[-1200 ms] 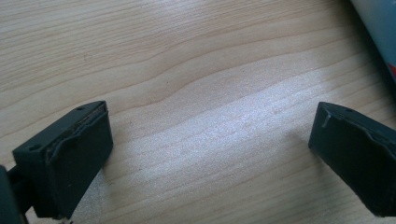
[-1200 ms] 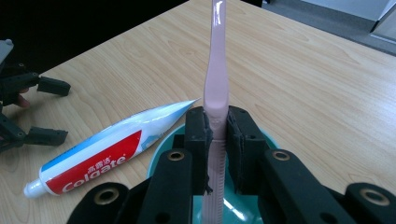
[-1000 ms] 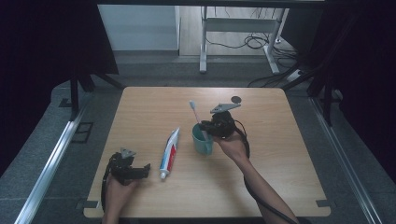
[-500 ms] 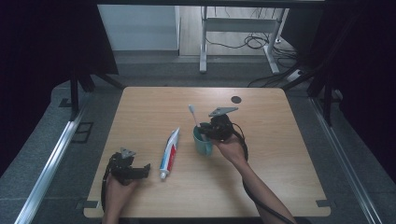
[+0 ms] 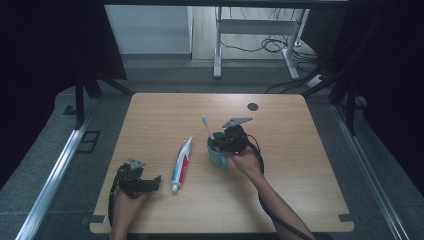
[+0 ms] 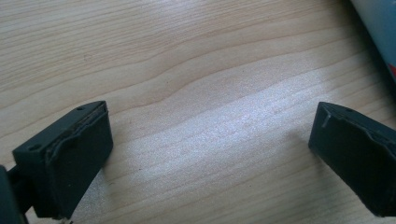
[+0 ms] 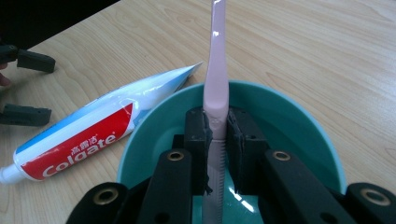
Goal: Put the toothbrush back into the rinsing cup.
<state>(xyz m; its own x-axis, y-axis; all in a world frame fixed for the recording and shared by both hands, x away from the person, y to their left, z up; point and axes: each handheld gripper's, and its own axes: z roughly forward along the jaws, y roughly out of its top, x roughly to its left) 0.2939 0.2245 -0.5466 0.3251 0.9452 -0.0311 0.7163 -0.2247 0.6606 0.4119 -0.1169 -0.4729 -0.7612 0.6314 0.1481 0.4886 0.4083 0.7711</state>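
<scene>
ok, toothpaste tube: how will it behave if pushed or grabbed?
The toothpaste tube lies flat on the table, so it would probably slide rather than roll. It looks soft-walled and likely dents when squeezed. Its glossy skin may be slippery.

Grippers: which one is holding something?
The right gripper. Its jaws are shut on the pink toothbrush over the teal cup. The left gripper is open, with just table between its jaws.

A light wooden bench (image 5: 310, 165) stands on grey carpeted floor (image 5: 60, 200), flanked by metal rails (image 5: 50, 180). Beyond it, a white metal table frame (image 5: 250, 25) rises amid tangled cables (image 5: 270, 45); dark curtains (image 5: 50, 50) close both sides.
</scene>
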